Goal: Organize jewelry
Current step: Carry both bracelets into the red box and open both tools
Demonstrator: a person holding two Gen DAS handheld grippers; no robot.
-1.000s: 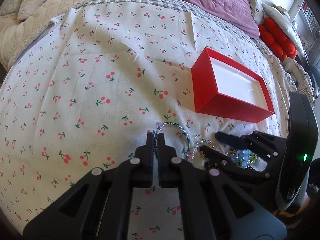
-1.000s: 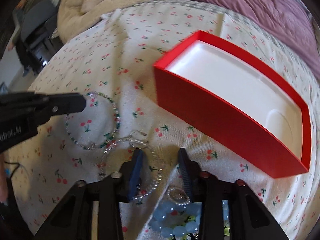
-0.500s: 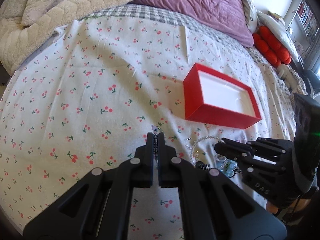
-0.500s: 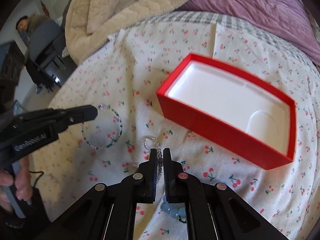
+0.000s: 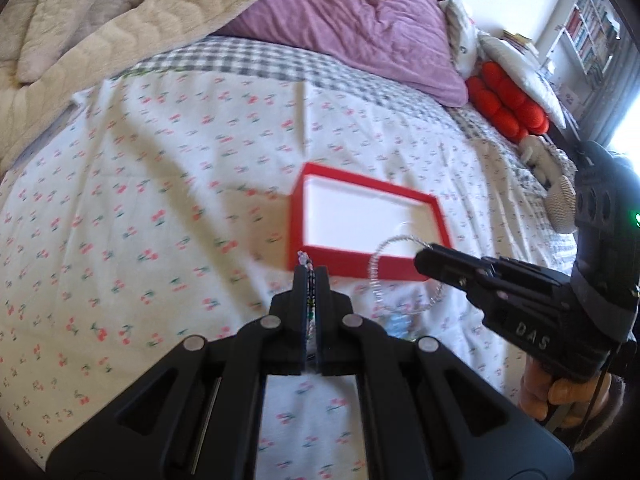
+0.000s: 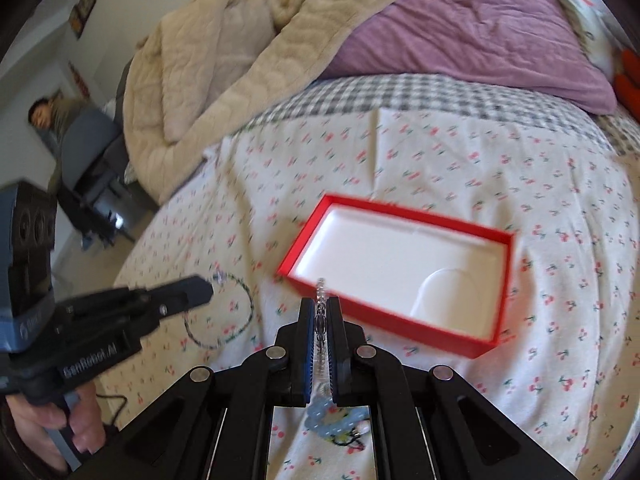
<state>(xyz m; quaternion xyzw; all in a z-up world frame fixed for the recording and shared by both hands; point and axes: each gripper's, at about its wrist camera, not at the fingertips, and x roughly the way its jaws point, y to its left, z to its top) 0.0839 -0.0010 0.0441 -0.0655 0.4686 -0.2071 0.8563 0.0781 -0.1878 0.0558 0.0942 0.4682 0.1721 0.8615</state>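
Motion-blurred throughout: cherry-print sheet point(image 5: 160, 184) and red box point(image 6: 400, 280) soft-edged. Blue bead bracelet point(image 6: 332, 420) mostly hidden behind right gripper point(image 6: 320, 312). Holding hand point(image 5: 560, 400) cut off at frame edge.

Bright daylight fills both views, strongest at the far right edge of the left wrist view, where it blows out to white. Motion blur smears the cherry-print sheet point(image 5: 160, 184) and the red box point(image 6: 400, 264). Fisheye bending curves the bed, and dark vignetting rings the corners of each frame
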